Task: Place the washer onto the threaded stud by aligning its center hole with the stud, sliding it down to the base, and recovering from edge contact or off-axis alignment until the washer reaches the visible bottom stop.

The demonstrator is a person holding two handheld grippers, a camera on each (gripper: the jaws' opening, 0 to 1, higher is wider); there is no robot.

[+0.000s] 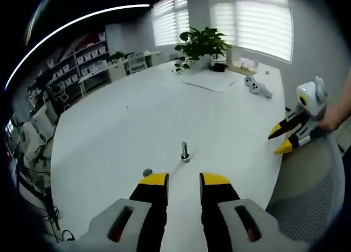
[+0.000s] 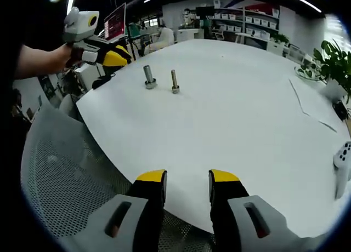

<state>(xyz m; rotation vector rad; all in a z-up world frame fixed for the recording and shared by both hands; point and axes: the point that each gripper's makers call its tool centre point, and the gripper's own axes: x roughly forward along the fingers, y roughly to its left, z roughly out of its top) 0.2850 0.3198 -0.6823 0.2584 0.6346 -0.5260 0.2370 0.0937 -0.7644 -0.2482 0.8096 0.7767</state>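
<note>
White office table (image 2: 236, 115) carries two upright bolts at upper left of the right gripper view: a thin stud (image 2: 174, 81) and a thicker bolt (image 2: 148, 76). We cannot make out the washer; we judge it light, rigid, slippery, best pinched by its rim. Left gripper (image 1: 184, 179) and right gripper (image 2: 187, 177) stand parted, empty.

Left gripper view sits near the stud (image 1: 185, 152); right gripper view watches from the table (image 2: 230, 115) edge; both share it.
</note>
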